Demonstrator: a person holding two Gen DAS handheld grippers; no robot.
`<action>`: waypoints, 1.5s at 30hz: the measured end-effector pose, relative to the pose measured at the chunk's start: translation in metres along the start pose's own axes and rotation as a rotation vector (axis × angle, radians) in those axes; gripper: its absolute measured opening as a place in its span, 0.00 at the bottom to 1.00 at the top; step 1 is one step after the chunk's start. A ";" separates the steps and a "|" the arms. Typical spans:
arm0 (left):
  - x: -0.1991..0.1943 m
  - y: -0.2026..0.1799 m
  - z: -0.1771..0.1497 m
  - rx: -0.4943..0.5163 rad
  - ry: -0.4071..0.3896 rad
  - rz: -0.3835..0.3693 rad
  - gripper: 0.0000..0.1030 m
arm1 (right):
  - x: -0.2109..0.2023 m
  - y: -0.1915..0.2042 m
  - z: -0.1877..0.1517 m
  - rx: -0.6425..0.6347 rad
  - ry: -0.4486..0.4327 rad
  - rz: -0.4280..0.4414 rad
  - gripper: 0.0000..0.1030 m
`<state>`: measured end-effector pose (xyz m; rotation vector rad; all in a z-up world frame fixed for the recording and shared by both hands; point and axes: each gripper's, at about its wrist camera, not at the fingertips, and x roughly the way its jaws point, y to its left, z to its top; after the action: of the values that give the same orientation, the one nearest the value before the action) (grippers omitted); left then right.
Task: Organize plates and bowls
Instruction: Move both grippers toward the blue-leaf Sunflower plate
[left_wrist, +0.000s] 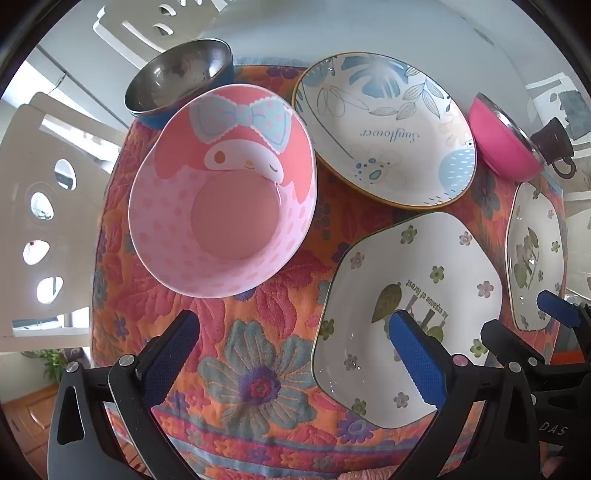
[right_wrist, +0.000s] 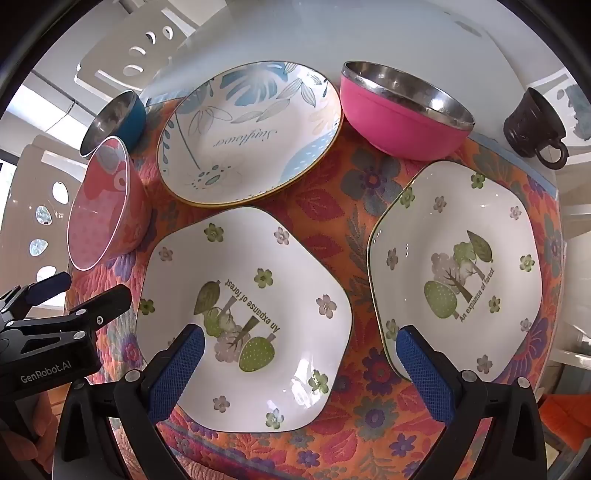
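Note:
On a flowered orange cloth (left_wrist: 258, 373) lie several dishes. A pink cartoon bowl (left_wrist: 221, 192) (right_wrist: 101, 206) stands at the left, with a steel bowl with a blue outside (left_wrist: 177, 81) (right_wrist: 110, 118) behind it. A round blue-leaf plate (left_wrist: 384, 129) (right_wrist: 251, 133) sits at the back middle. A pink steel-lined bowl (left_wrist: 498, 136) (right_wrist: 402, 110) is at the back right. Two white forest plates lie in front, one nearer the left (left_wrist: 406, 317) (right_wrist: 255, 306) and one at the right (left_wrist: 535, 254) (right_wrist: 458, 266). My left gripper (left_wrist: 295, 332) hangs open over bare cloth. My right gripper (right_wrist: 301, 350) hangs open above the nearer forest plate.
A dark mug (right_wrist: 535, 122) (left_wrist: 554, 144) stands on the white table (right_wrist: 406, 33) at the back right, off the cloth. White chairs with cut-out backs (left_wrist: 40, 221) stand to the left and behind. The left gripper's body (right_wrist: 48, 332) shows beside the right one.

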<state>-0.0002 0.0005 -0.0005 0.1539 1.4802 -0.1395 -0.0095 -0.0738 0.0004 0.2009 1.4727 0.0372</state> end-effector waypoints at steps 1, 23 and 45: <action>0.000 0.001 0.000 0.000 0.001 0.000 0.99 | 0.000 0.000 0.000 0.001 0.001 0.000 1.00; 0.009 0.001 -0.011 -0.004 0.000 0.006 0.99 | 0.004 -0.003 -0.007 0.015 0.010 0.002 1.00; 0.011 0.009 -0.017 -0.018 -0.054 -0.011 0.99 | 0.007 0.003 -0.011 0.006 0.031 0.007 1.00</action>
<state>-0.0144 0.0124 -0.0126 0.1265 1.4281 -0.1378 -0.0197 -0.0683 -0.0071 0.2109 1.5033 0.0414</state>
